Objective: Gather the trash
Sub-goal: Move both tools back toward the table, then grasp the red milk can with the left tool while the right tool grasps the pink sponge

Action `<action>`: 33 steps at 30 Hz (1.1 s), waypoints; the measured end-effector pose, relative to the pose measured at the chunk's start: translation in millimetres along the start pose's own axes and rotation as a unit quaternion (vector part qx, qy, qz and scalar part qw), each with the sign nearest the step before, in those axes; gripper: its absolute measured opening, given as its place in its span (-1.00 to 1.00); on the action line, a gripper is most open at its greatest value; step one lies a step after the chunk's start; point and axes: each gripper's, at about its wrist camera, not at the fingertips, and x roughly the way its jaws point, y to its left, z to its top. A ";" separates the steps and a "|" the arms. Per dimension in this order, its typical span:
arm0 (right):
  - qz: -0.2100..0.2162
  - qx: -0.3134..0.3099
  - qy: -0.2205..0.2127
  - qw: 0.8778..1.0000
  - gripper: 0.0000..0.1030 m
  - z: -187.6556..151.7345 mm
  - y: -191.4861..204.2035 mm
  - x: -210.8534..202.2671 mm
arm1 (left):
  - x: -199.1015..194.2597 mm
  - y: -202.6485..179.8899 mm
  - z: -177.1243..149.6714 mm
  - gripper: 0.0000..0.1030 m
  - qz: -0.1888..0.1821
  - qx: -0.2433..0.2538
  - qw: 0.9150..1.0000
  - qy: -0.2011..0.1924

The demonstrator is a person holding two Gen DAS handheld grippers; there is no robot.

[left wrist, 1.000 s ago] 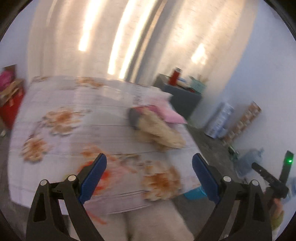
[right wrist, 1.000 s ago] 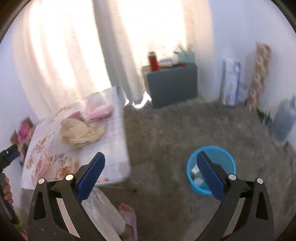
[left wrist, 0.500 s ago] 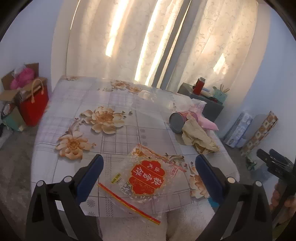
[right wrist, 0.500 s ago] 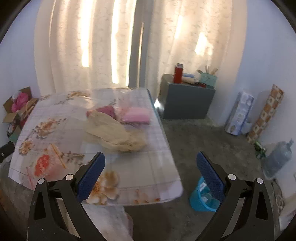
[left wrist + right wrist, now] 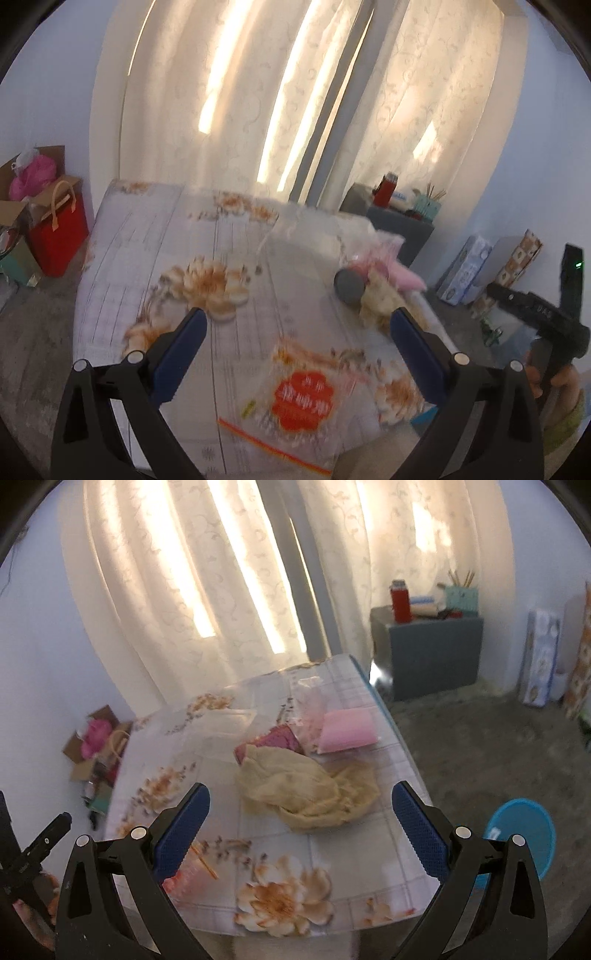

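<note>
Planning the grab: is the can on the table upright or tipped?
Tipped: the can lies on its side, its round end facing the left wrist camera.

Glossy floral plastic tablecloth [image 5: 332, 834]; crumpled matt beige cloth [image 5: 306, 794]; clear glossy plastic snack bag [image 5: 299, 402] at near edge; smooth blue plastic bin [image 5: 524, 834]; rough grey carpet [image 5: 480, 746].

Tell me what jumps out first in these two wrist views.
The flowered tablecloth fills both views, with a crumpled beige cloth heaped near its right edge and a pink packet just behind it. A clear snack bag with a red label lies at the near edge, in front of the open left claw. A blue bin stands on the floor right of the table.
</note>
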 end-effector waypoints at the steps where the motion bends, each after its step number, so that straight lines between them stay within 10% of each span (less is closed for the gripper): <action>1: 0.008 0.007 0.004 1.000 0.84 4.4 -2.4 4.3 | 1.3 -1.0 6.2 0.89 -0.006 0.001 1.000 -0.005; 8: 0.058 0.025 0.023 0.998 0.78 18.8 -14.6 36.6 | 35.0 -25.9 34.3 0.89 -0.033 0.030 0.999 0.004; 16: 0.064 0.051 0.083 0.993 -0.08 18.1 -33.5 93.8 | 110.0 -73.2 65.8 0.67 -0.047 0.114 0.992 0.028; 33: 0.072 0.058 0.093 0.991 -0.05 18.7 -59.9 106.5 | 299.0 -158.2 37.2 0.44 0.005 0.315 0.934 0.171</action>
